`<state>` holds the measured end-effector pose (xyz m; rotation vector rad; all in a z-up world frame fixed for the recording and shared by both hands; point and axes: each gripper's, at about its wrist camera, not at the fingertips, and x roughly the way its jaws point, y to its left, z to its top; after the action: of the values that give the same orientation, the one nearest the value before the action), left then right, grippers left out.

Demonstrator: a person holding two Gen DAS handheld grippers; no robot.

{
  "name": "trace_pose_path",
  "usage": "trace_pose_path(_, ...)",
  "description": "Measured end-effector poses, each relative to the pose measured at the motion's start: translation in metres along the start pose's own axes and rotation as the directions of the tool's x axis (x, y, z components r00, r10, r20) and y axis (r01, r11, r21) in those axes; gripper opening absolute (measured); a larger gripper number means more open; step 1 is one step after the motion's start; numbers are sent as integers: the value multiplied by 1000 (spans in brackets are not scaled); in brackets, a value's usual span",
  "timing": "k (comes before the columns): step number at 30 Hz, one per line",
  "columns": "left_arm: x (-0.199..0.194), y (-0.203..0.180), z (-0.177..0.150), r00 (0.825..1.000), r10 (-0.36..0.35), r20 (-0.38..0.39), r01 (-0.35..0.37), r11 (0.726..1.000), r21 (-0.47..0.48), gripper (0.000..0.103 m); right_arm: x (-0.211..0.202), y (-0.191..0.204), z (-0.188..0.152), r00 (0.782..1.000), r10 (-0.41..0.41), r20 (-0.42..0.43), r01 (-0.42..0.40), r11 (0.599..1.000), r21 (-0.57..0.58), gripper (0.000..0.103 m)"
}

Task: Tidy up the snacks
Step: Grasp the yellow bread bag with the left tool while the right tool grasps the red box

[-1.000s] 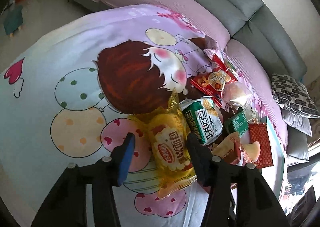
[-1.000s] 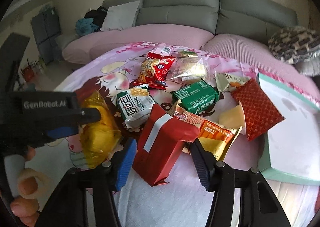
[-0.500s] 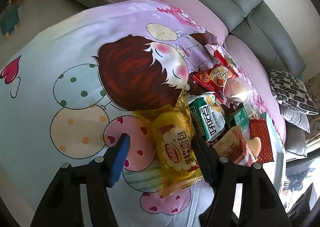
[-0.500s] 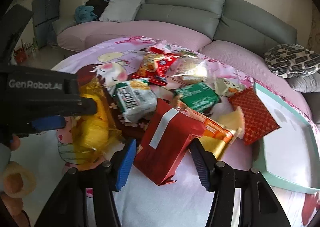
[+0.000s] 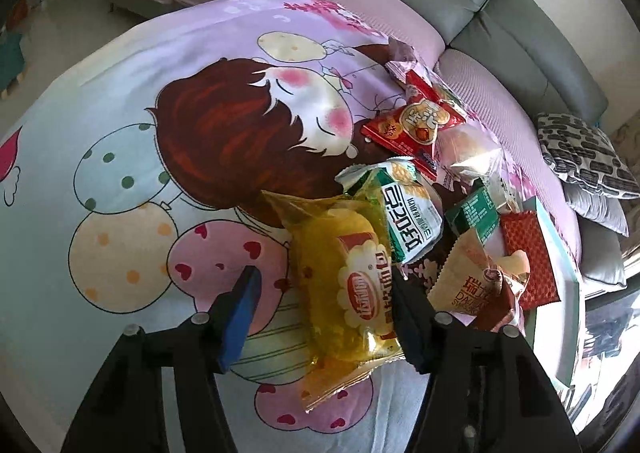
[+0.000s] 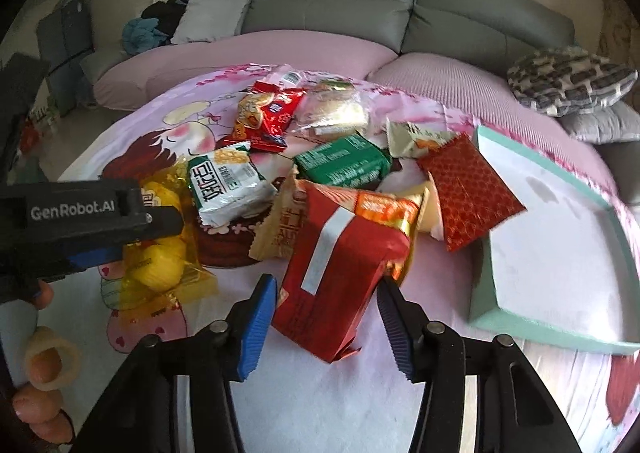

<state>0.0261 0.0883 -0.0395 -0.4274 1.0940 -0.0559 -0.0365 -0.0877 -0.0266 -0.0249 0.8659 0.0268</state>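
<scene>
A yellow bread pack lies on the cartoon bedspread between the fingers of my left gripper. Its jaws are closing: the right finger rests against the pack, while the blue left pad stands apart from it. A red foil pack with a white strip sits tilted between the fingers of my right gripper. Those jaws are closing too, and both pads touch the pack's sides. More snacks are piled behind: a green-and-white pack, a green pack and a red patterned pack.
A white tray with a teal rim lies to the right of the pile. The left tool's black body and a person's fingers fill the left edge of the right wrist view. A grey sofa curves behind the bed.
The right jaws have narrowed onto the red pack. The left jaws widened a little, then came back in around the yellow pack, which stayed put.
</scene>
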Motion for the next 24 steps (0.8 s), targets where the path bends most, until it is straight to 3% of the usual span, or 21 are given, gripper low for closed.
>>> trace_pose_path(3,-1,-7,-2,1000,-16,0,16,1000,27,47,-1,-9,-1,1000,15,-11,-15,999,33,53)
trace_pose_path(13,2,-20,-8,999,46,9,-46,994,101,47,-1,-27,-1,999,14,-31,-10,995,100,51)
trace_pose_path(24,11,-26,-12,999,50,-14,-48,992,118,47,21,-34,0,998,13,-57,-2,983,181,51)
